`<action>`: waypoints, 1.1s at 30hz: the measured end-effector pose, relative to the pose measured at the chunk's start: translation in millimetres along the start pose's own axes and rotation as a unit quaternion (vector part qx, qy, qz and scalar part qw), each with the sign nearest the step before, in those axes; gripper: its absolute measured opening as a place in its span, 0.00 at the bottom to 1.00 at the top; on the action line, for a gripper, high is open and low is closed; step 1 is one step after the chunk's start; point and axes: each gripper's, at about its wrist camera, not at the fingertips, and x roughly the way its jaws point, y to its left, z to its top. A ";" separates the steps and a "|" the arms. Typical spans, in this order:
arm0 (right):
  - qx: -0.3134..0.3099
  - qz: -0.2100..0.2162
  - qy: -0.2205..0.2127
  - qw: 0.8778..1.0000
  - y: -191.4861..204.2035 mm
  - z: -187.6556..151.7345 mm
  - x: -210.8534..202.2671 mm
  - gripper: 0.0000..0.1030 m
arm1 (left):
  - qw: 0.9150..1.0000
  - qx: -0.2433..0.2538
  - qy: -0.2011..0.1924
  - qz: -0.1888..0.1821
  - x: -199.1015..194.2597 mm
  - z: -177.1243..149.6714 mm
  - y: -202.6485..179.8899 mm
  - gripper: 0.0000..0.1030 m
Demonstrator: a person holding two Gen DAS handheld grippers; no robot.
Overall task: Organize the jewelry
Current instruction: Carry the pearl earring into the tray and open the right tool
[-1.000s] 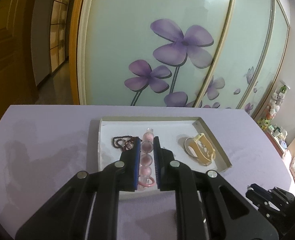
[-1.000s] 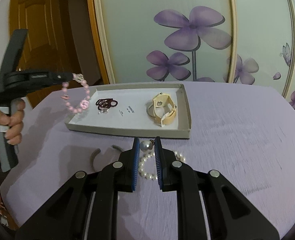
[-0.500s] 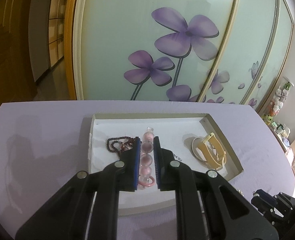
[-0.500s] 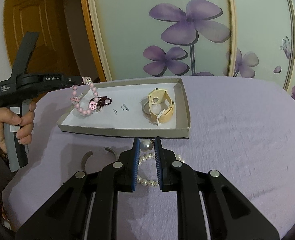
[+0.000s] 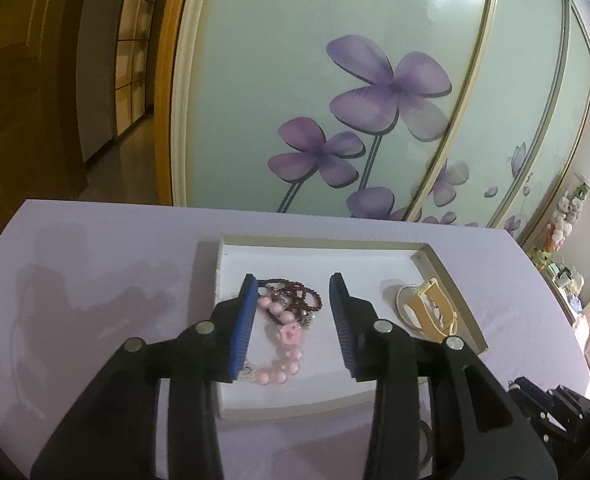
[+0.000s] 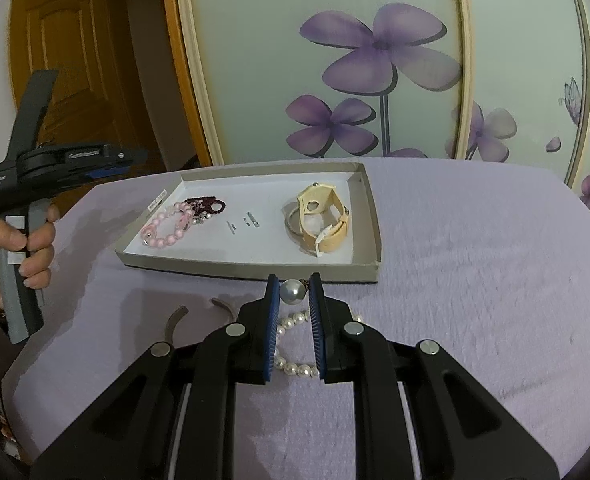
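Observation:
My left gripper (image 5: 293, 280) hovers over the left part of the shallow white tray (image 5: 319, 242), and its jaws are opening with nothing pressed between the pads. Below them the pink bead bracelet (image 5: 283, 364) lies on the tray floor, touching the dark red bead bracelet (image 5: 299, 296). From the right wrist view the pink bracelet (image 6: 163, 228) rests flat in the tray (image 6: 251, 270). A cream-strap watch (image 6: 323, 216) sits at the tray's right end. My right gripper (image 6: 293, 280) is shut on the large pearl of the pearl necklace (image 6: 293, 291), just before the tray's front wall.
A dark curved open band (image 6: 175, 320) lies on the lilac cloth (image 6: 475, 280) left of my right gripper. A person's hand (image 6: 11, 240) holds the left gripper's handle at the table's left edge. Sliding doors with purple flowers (image 6: 375, 52) stand behind the table.
The left gripper's jaws have parted and the pink bracelet has dropped from them into the tray, beside the dark red one. The right gripper has stayed put on the pearl.

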 end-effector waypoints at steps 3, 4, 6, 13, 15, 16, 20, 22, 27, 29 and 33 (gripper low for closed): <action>-0.014 -0.003 -0.009 1.000 7.4 8.7 1.5 0.15 | 1.000 -0.001 -0.011 0.002 -11.7 0.5 4.6 0.41; -0.020 -0.004 -0.012 1.000 9.8 12.8 3.3 0.15 | 1.000 -0.001 -0.015 0.003 -14.9 1.1 5.4 0.42; -0.028 -0.007 -0.015 0.999 14.1 19.7 7.9 0.15 | 1.000 0.000 -0.023 0.004 -21.7 2.6 7.2 0.43; -0.064 -0.006 0.017 0.998 33.2 45.7 61.2 0.15 | 0.999 0.002 -0.043 0.012 -38.9 4.4 15.9 0.51; -0.074 -0.003 0.039 0.996 39.7 47.8 82.3 0.15 | 0.999 0.001 -0.042 0.013 -40.3 1.4 18.9 0.53; -0.079 -0.003 0.052 0.995 42.8 48.3 94.5 0.15 | 0.999 0.001 -0.039 0.014 -40.8 -1.1 20.7 0.54; -0.076 0.000 0.075 0.994 47.3 52.7 122.4 0.15 | 0.999 0.003 -0.031 0.016 -42.7 -9.0 25.9 0.54; -0.060 0.010 0.072 0.996 43.6 56.5 123.9 0.16 | 1.000 0.002 -0.027 0.015 -43.7 -13.3 28.4 0.54; -0.046 0.009 0.044 0.998 29.6 53.0 94.1 0.44 | 1.000 0.002 -0.017 0.009 -47.0 -24.8 30.5 0.56; -0.047 0.003 0.038 0.998 24.0 49.8 82.7 0.44 | 1.000 0.002 -0.012 0.006 -48.3 -30.6 30.6 0.56; -0.029 0.001 0.027 0.999 7.7 36.0 52.5 0.44 | 1.000 0.002 -0.003 0.000 -53.5 -44.9 28.4 0.57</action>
